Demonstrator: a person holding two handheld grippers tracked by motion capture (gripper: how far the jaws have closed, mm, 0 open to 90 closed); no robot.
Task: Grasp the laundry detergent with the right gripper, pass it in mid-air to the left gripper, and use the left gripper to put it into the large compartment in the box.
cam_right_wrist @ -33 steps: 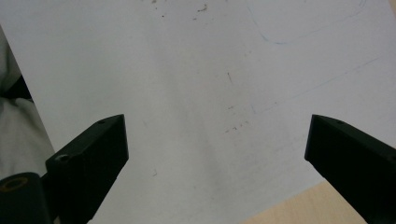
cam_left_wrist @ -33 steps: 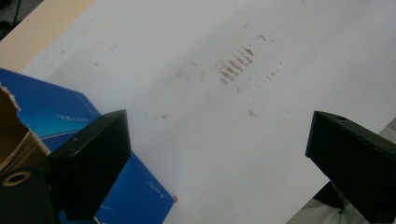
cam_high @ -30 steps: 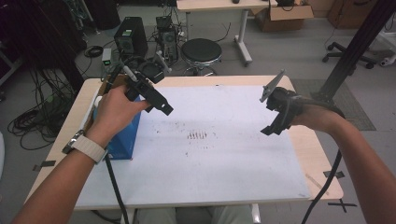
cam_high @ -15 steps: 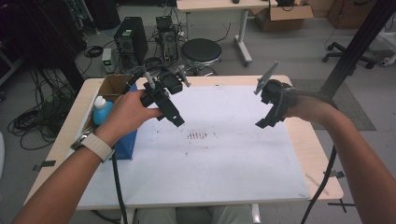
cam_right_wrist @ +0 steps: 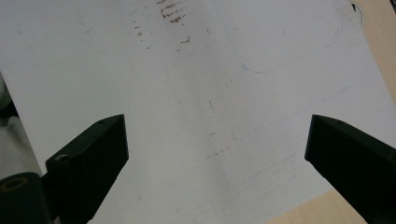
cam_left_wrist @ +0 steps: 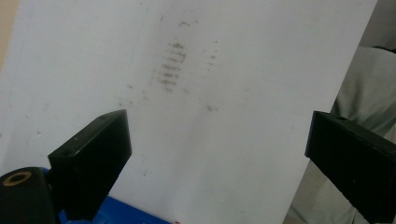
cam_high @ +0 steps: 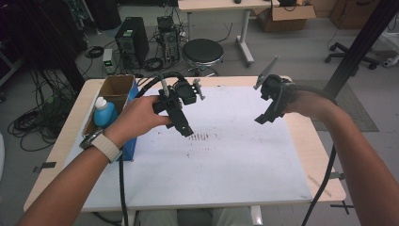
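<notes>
You seem to be at the start, with nothing grasped yet. Your left hand-held gripper [cam_high: 181, 123] hangs over the white sheet covering the counter [cam_high: 226, 165], its jaws wide apart and empty, above the brown smudged marks [cam_high: 200, 137]. The blue plastic bottle with white cap [cam_high: 104, 113] stands in the open cardboard box [cam_high: 115, 89] just beside your left wrist. Your right hand-held gripper [cam_high: 266, 113] is also wide and empty, well apart from the bottle. Next, you probably must turn the left one back to the bottle.
</notes>
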